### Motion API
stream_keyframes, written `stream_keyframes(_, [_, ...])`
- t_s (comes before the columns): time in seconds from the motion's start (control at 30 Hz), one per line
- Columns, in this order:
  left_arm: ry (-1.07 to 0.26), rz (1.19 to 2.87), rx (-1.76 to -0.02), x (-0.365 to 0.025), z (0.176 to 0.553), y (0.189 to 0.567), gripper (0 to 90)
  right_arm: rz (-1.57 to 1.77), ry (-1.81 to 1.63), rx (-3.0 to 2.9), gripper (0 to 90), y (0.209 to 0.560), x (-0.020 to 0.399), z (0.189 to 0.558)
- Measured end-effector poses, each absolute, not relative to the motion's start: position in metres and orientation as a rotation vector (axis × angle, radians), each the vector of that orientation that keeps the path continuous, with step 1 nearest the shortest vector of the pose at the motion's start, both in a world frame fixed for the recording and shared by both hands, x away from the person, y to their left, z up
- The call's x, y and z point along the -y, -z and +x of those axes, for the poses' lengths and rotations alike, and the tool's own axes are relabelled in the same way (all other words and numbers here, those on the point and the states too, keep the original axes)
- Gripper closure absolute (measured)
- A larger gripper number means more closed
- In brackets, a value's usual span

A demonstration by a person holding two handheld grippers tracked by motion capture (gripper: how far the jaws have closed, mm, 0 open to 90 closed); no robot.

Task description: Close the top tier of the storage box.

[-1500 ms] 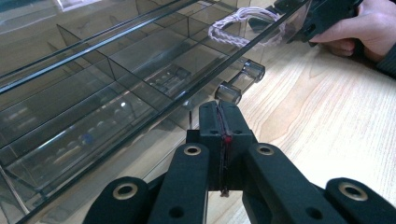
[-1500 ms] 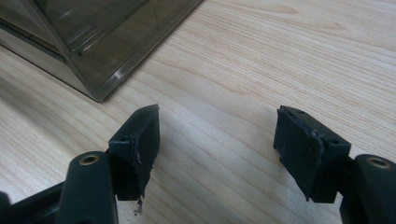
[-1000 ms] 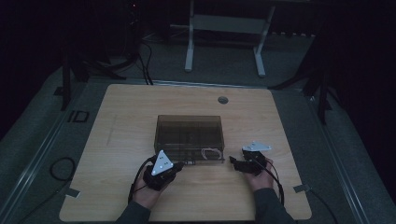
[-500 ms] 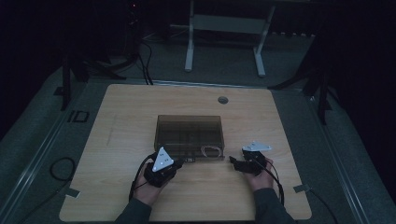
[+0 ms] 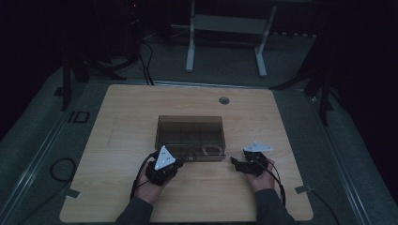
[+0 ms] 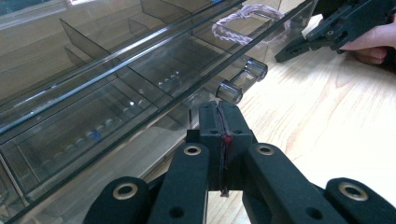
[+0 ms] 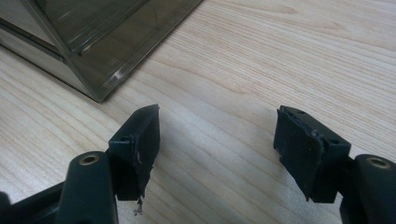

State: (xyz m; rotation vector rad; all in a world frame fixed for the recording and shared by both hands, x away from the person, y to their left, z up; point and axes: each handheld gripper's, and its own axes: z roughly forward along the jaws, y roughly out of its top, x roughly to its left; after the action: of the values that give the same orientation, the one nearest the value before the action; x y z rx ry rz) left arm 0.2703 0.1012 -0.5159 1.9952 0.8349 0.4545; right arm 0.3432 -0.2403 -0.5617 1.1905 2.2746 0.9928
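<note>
Counter (image 5: 117, 140) is carrying the same layout as a second ago: nothing on it is shifting, and both hands are sitting at its near edge just as they were. Smoky clear organiser box (image 5: 190, 131) is lying flat at the middle, with its dividers showing through the lid.

The left gripper (image 6: 219, 121) is hovering at the box's front wall with its fingers pressed fully together on nothing, their tips just below the clear handle (image 6: 243, 79). The right gripper (image 7: 215, 140) is waiting beside the box's near right corner, with its fingers spread wide and bare wood between them.

A pale braided loop (image 6: 245, 23) is lying in a front compartment towards the right gripper's side. With so little changing, the opening of the box is probably only being lined up.
</note>
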Motion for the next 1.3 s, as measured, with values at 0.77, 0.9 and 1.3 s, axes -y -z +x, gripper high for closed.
stream_keyframes(0.77, [-0.475,1.995,-0.844,-0.102,0.279,0.513,89.6,1.191,-0.993,-2.274,31.3,0.562,0.24,0.343])
stream_keyframes(0.9, [-0.473,1.995,-0.848,-0.102,0.28,0.514,89.6,1.192,-0.993,-2.274,31.3,0.562,0.24,0.343])
stream_keyframes(1.3, [-0.484,2.002,-0.859,-0.1,0.284,0.514,89.6,1.192,-0.993,-2.274,31.3,0.562,0.24,0.343])
